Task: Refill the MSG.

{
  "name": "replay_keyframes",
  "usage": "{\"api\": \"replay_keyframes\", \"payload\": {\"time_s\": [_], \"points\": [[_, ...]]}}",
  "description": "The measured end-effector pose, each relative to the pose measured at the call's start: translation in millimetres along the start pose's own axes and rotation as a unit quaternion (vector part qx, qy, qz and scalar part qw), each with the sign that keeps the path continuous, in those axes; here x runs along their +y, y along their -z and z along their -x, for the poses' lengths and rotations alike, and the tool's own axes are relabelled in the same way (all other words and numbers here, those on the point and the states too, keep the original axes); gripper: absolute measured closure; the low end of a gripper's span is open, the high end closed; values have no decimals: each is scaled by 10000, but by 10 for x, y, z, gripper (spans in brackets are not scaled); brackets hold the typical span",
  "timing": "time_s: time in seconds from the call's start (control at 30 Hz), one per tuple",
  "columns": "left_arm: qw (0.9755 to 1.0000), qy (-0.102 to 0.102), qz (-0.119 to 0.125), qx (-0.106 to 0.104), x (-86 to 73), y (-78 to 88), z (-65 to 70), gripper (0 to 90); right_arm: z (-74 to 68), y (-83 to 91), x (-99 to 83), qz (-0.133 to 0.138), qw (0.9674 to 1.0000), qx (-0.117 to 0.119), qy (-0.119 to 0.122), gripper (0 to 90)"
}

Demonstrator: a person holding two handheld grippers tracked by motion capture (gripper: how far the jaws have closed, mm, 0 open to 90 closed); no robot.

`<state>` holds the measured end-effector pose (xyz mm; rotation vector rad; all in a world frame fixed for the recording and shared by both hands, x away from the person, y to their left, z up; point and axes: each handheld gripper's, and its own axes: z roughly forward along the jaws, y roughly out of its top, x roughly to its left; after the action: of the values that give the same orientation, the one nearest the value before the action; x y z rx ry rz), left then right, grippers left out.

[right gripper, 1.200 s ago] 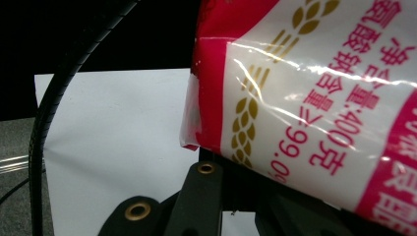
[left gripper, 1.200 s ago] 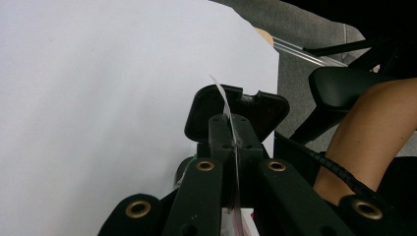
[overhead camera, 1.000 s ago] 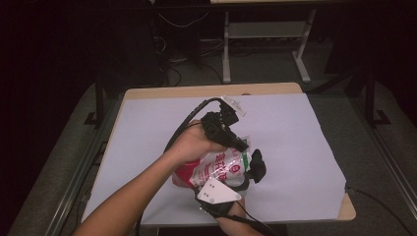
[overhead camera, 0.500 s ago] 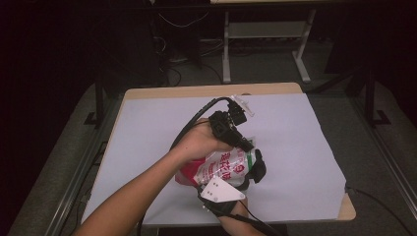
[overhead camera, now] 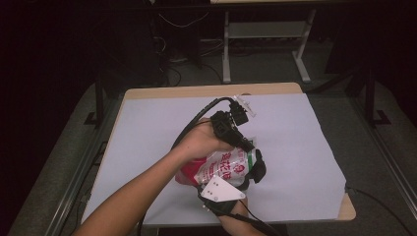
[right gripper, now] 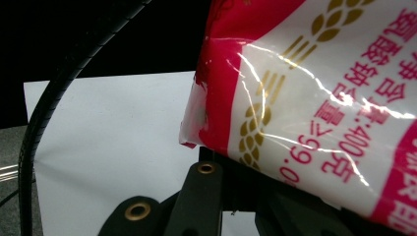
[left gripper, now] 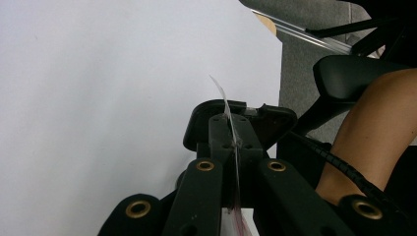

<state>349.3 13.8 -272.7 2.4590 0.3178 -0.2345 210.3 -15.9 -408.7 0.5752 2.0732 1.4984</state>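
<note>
Above, in the high view, a red-and-white printed plastic bag (overhead camera: 223,167) is held over the near middle of the white-covered desk (overhead camera: 305,147), close to its front edge. Left gripper (overhead camera: 246,142) pinches the bag's upper edge; right gripper (overhead camera: 253,169), under its grey three-cornered plate, grips the bag's end nearest the desk's right edge.

Left gripper view: jaws together, clamped on a thin clear seam of the bag (left gripper: 231,128); the white desk cover (left gripper: 98,98) lies behind.

Right gripper view: jaws pressed shut on the bag (right gripper: 305,98), whose red corner and gold wheat print hang above them; a black cable (right gripper: 54,98) crosses at left.
</note>
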Motion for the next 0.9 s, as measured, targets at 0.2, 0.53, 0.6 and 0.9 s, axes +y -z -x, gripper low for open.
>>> {"api": "replay_keyframes", "payload": {"time_s": [0.2, 0.53, 0.6, 0.9], "points": [[10000, -57, 70, -22, 29, 22, 18, 899, 6, 15, 6, 11, 10000, -55, -17, 900], [9999, -109, 17, -40, 111, -14, 42, 899, 43, 45, 14, 29, 9999, -161, -55, 900], [9998, -171, -22, -35, 129, -15, 41, 900, 51, 49, 16, 34, 9998, -197, -61, 900], [9998, -177, -87, -58, 171, -44, 50, 899, 68, 61, 21, 61, 9997, -238, -96, 900]]}}
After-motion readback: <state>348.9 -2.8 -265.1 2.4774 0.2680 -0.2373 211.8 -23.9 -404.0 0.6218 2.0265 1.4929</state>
